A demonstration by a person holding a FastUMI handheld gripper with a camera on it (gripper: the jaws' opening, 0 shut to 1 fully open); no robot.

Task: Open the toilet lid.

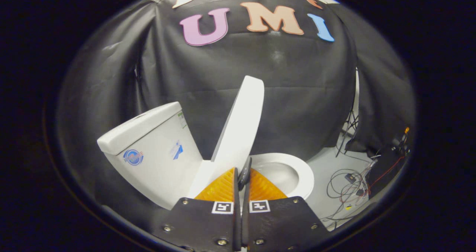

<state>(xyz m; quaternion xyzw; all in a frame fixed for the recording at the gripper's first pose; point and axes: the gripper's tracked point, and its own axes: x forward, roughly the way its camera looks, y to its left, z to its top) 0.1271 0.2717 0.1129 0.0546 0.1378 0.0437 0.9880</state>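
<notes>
The white toilet lid (240, 129) stands raised and tilted, between the tank (148, 144) and the open seat ring (303, 174). Its lower edge runs down into the narrow gap between my fingers. My gripper (242, 179) is shut on that edge, one finger on each face of the lid. A small dark bumper (244, 172) shows right at the fingertips. Beyond the fingers the white bowl (277, 174) lies uncovered.
The tank has stickers on its side and stands close to the black cloth wall (297, 107). Loose cables (349, 185) and small electronics lie on the pale floor beside the bowl. A stand's thin legs (347, 133) rise by the cloth.
</notes>
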